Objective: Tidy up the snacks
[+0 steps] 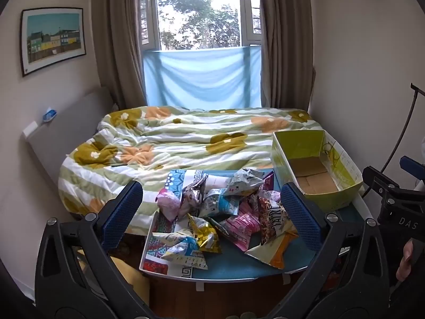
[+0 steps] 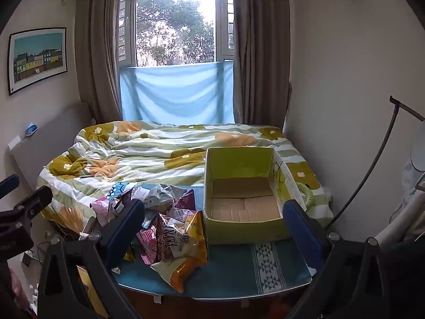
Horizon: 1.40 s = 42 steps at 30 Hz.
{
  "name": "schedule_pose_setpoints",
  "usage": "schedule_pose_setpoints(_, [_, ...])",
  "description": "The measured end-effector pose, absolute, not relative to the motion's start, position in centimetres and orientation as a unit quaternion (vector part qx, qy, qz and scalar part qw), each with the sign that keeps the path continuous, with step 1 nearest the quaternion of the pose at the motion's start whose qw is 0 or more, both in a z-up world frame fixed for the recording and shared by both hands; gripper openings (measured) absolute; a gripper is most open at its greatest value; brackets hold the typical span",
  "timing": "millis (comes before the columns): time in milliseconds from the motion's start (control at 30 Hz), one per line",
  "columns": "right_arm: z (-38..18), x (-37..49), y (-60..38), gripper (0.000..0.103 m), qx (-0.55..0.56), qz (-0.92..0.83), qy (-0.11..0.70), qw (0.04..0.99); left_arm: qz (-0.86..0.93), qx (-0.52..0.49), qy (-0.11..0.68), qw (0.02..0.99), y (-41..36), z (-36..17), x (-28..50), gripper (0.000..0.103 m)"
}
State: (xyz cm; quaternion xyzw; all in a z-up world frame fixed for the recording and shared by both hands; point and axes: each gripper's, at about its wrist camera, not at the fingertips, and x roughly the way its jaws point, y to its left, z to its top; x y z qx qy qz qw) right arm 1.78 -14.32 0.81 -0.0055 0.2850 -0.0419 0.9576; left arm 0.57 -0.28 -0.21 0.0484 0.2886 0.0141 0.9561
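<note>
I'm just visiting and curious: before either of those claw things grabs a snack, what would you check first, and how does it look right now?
1. Green box empty and open-topped: ok.
2. Snack pile on the blue table, left of the box: ok.
3. Left gripper open, holding nothing: ok.
4. Right gripper open, holding nothing: ok.
5. Orange bag on top, free to lift: ok.
6. Box fits every bag: cannot tell.

My left gripper (image 1: 211,207) has black plastic arms with round silver screws, and its two fingers (image 1: 122,212) wear bumpy dark blue pads. My right gripper (image 2: 212,228) looks just the same — white letters "DAS" show on its side. A bit of bare skin shows near it.
</note>
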Motion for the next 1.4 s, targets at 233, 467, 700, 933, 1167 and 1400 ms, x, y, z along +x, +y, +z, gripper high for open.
schedule_pose_setpoints(233, [0.8,2.0,-14.5,0.103,-0.030,-0.049,0.274,0.960,-0.002,0.030,0.276,0.961,0.0,0.3,0.4,0.102])
schedule_pose_setpoints(467, [0.8,1.8,-14.1,0.103,-0.015,-0.040,0.284,0.958,0.004,0.029,0.276,0.961,-0.7,0.5,0.1,0.102])
schedule_pose_setpoints(700, [0.4,2.3,-14.1,0.103,-0.017,-0.033,0.283,0.958,0.009,0.023,0.278,0.960,-0.4,0.3,0.3,0.102])
schedule_pose_setpoints(933, [0.2,2.6,-13.9,0.103,-0.017,-0.033,0.287,0.957,0.008,0.021,0.279,0.960,-0.1,0.0,0.6,0.102])
schedule_pose_setpoints(1167, [0.1,2.7,-14.0,0.103,-0.017,-0.034,0.287,0.957,0.006,0.021,0.279,0.960,0.2,-0.1,1.0,0.102])
schedule_pose_setpoints(1400, [0.1,2.8,-13.4,0.103,-0.018,-0.033,0.288,0.957,0.006,0.017,0.280,0.960,1.1,-0.3,1.4,0.102])
